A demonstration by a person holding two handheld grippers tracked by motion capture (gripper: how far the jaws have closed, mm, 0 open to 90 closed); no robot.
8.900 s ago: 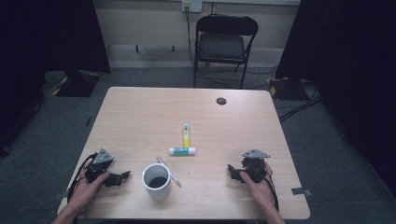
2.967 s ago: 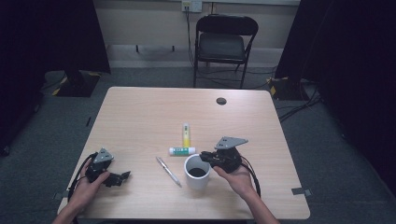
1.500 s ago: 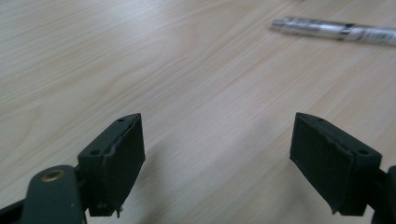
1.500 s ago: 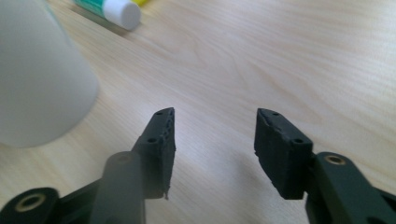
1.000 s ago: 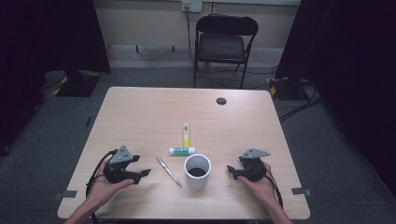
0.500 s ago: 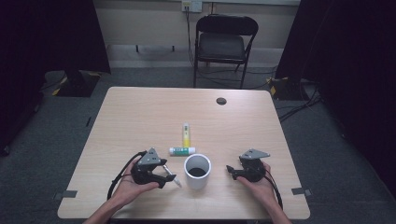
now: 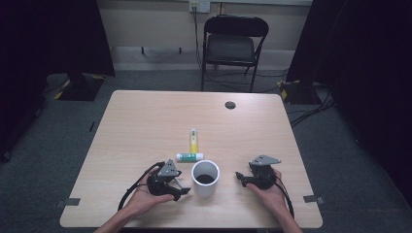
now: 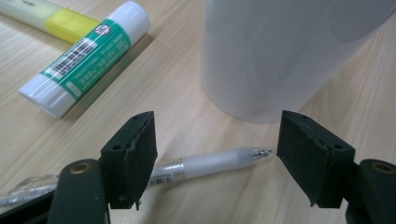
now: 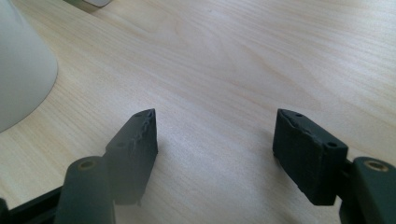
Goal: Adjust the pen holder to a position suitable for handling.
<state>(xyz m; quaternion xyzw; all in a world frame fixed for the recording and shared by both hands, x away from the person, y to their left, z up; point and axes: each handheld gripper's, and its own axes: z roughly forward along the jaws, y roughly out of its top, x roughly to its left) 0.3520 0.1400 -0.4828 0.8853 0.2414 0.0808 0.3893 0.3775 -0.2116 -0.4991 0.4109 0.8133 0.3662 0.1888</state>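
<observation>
Two grippers sit low at the near edge of the table [image 7: 145,116], one in each hand. From the white cup [image 7: 205,178] at the middle, the left gripper [image 7: 180,190] lies at about eight o'clock, just beside it, and the right gripper [image 7: 239,177] at three o'clock, a little apart from it. In the left gripper view the jaws stand apart with the pen [image 8: 205,163] lying flat on the wood between them, clamped by neither; its tip points toward the right-hand jaw and its barrel runs behind the left-hand one. The cup's wall rises just past the pen at one o'clock. In the right gripper view the jaws also stand apart over bare wood, with the cup's side at ten o'clock. Farther off, at eleven o'clock from the cup, a green-labelled glue stick [image 7: 190,157] lies near its rim, and beyond that a yellow marker [image 7: 194,140] lies lengthwise. A small black disc [image 7: 230,105] sits toward the far edge, and a folding chair [image 7: 233,46] stands behind the table.
</observation>
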